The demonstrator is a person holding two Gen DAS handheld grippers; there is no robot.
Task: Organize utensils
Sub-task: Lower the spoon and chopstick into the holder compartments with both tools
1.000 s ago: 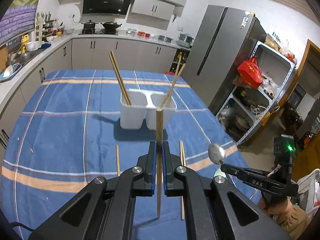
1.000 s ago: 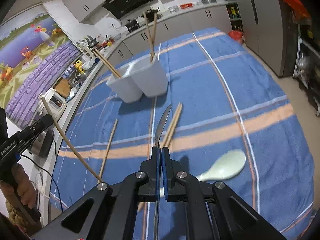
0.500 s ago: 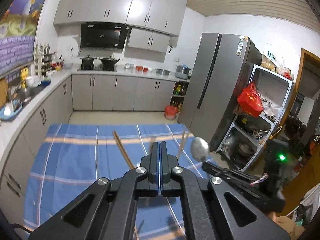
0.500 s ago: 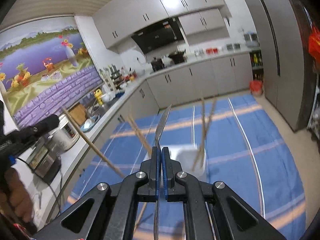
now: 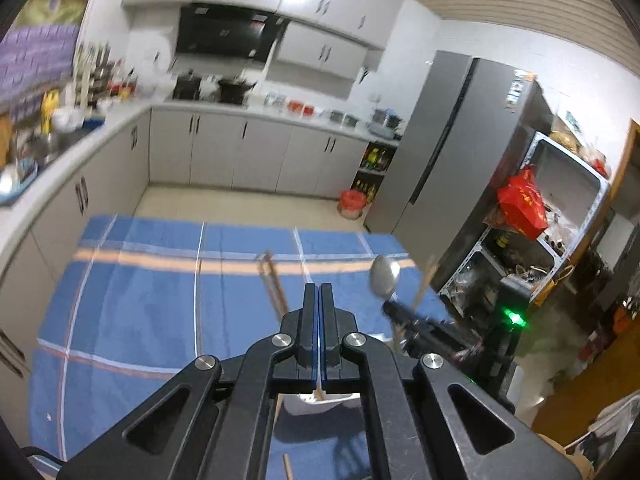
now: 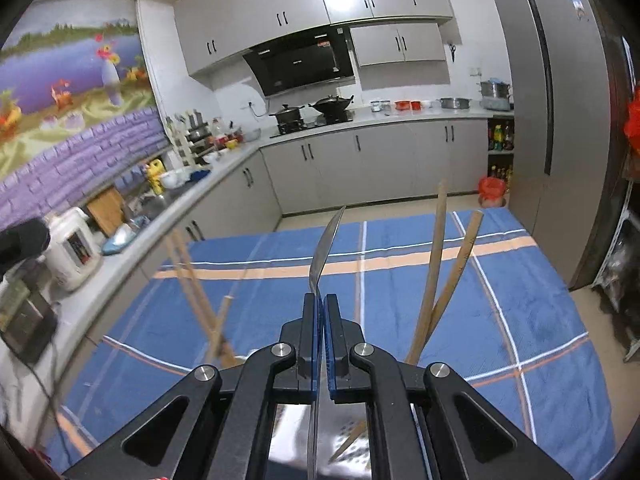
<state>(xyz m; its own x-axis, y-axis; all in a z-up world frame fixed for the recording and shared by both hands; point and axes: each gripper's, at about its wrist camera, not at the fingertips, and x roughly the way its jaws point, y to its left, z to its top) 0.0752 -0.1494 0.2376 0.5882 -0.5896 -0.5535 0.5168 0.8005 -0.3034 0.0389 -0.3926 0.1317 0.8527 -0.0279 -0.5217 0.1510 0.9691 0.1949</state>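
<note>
Kitchen setting: grey cabinets, black range hood, tall grey refrigerator (image 5: pixel 452 160) at right. Blue striped cloth covers the surface (image 5: pixel 140 300).

Landmark: white utensil holder (image 5: pixel 320 402), seen only as a sliver through the left claw's frame, directly beneath it in the left wrist view.

Left claw (image 5: pixel 319 304): jaws pressed together. A thin wooden chopstick (image 5: pixel 319 394) shows in the slot just below the pads, above the holder; the grip reads as closed on it, though most of the stick is hidden. Another chopstick end (image 5: pixel 287 466) lies on the cloth nearer the camera than the holder.

Right claw (image 6: pixel 320 314): jaws closed on a metal spoon (image 6: pixel 325 252) by its handle, held edge-on in the right wrist view. From the left wrist view the spoon's bowl sits up and to the right of the holder, over the cloth's far right part.

Chopsticks standing in the holder: a pair (image 6: pixel 444 276) leaning right of the right claw, another pair (image 6: pixel 196 292), blurred, leaning left of it. Which compartment each pair occupies is hidden behind the claw frames.

Left countertop (image 6: pixel 132 248): white jug-shaped appliance, dishes, bottles, well away from the holder.
</note>
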